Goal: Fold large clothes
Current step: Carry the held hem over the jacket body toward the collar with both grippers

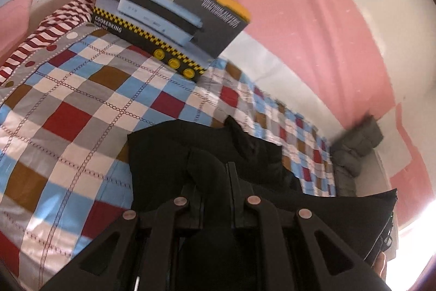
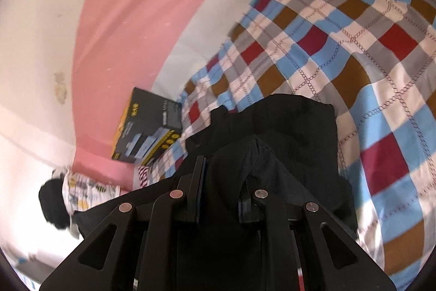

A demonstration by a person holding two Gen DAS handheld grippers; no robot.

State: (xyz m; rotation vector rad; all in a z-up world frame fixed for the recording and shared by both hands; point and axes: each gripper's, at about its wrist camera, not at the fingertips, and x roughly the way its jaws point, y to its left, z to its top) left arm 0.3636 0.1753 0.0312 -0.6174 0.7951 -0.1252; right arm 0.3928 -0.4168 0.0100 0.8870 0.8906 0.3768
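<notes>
Both grippers have black fabric bunched between their fingers: the left gripper (image 1: 215,182) is closed narrowly on a fold of the black garment (image 1: 174,149), and the right gripper (image 2: 223,176), its fingers a little wider, pinches another ridge of it. The garment lies across the checked quilt (image 1: 81,100), with the cooker box (image 1: 174,10) toward 11 o'clock in the left view. This looks like mid-fold; next, both held edges should travel together over the flat part, kept level.
</notes>
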